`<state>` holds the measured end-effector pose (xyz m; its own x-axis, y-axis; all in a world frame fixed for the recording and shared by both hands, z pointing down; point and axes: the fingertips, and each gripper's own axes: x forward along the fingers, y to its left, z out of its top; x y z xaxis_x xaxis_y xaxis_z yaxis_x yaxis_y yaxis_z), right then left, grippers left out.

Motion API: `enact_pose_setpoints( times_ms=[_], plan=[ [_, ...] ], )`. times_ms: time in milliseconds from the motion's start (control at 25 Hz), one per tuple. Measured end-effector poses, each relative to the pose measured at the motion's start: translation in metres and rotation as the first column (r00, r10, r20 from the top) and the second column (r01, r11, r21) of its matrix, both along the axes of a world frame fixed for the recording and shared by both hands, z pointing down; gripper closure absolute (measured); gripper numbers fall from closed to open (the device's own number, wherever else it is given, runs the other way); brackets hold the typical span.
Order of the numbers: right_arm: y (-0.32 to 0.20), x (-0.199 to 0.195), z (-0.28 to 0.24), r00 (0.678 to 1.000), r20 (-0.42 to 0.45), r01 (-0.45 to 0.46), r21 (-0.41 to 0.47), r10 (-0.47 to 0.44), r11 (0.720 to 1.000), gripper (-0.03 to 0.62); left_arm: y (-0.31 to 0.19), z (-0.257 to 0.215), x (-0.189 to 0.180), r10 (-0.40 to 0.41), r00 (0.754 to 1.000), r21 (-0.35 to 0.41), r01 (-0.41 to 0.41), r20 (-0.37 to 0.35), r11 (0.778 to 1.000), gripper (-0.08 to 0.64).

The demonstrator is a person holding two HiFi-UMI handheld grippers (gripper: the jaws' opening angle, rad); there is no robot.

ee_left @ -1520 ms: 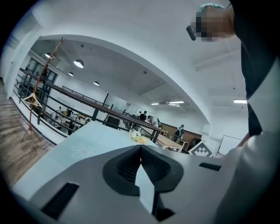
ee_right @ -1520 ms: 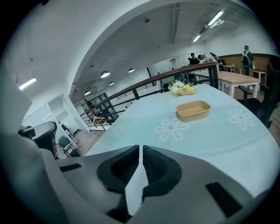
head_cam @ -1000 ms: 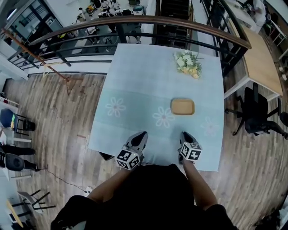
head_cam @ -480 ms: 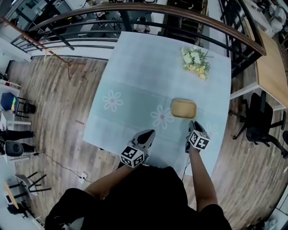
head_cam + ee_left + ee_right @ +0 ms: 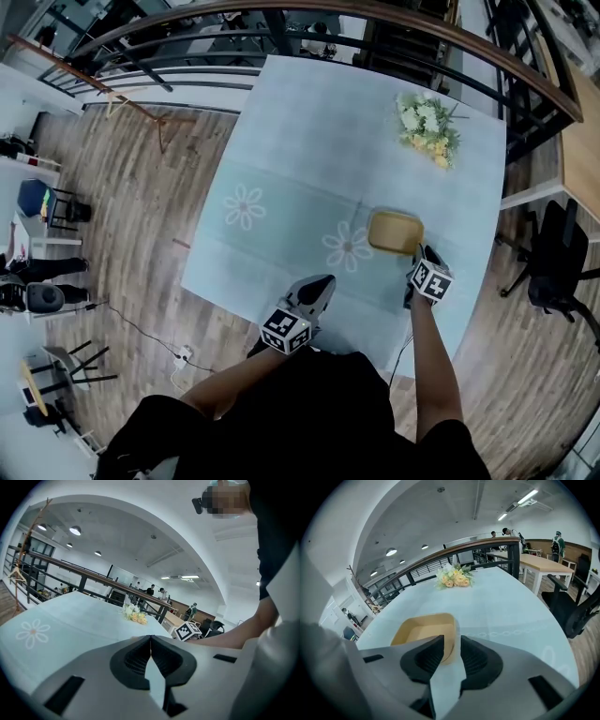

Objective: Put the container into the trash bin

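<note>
The right tongs (image 5: 452, 649) are opening over the near corner of a tan container (image 5: 423, 631). Its thin side wall stands in the gap between the two ribbed pads, which do not appear to press on it. The left tongs (image 5: 150, 641) are clenched tip to tip on nothing and hover low over the near edge of the bench (image 5: 309, 141). The container, a shallow rounded-corner tray that is empty inside, sits flat on the right half of the bench, just ahead of the person's right arm and well short of a bunch of yellow and white flowers (image 5: 427, 127) near the far edge. It looks like moulded paper fibre, so it is probably very light, fairly stiff along the rim but easy to dent, and matte enough not to slip. The upright wall at that near corner, pinched inside and out, seems the sensible hold, with only modest pressure so the rim does not buckle. The bench wears a pale blue cloth printed with daisies, smooth and free of clutter, which could ruck if the tray is dragged rather than lifted. Around it lie wood-plank flooring (image 5: 141, 206), a curved dark railing (image 5: 375, 14) with a wooden top, and a black office chair (image 5: 562, 272) to the right. A few people stand far off under ceiling lights. No trash bin shows in any view.
</note>
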<state>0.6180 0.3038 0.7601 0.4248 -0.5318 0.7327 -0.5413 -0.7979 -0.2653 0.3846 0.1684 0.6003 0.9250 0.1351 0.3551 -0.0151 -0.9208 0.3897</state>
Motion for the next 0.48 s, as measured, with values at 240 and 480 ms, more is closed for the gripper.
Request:
enact_pose_setpoints(
  times_ms=[240,480],
  plan=[
    [-0.006,0.009,0.013,1.000,0.008,-0.008,0.003,0.008,1.000,0.492,-0.003,0.007,0.007,-0.009,1.000,0.002,0.009,0.021,1.000,0.545],
    [-0.013,0.015,0.021,1.000,0.024,-0.002,-0.009,0.002,1.000,0.495,-0.009,0.004,0.010,-0.030,0.999,0.021,0.029,0.022,0.999,0.545]
  ],
)
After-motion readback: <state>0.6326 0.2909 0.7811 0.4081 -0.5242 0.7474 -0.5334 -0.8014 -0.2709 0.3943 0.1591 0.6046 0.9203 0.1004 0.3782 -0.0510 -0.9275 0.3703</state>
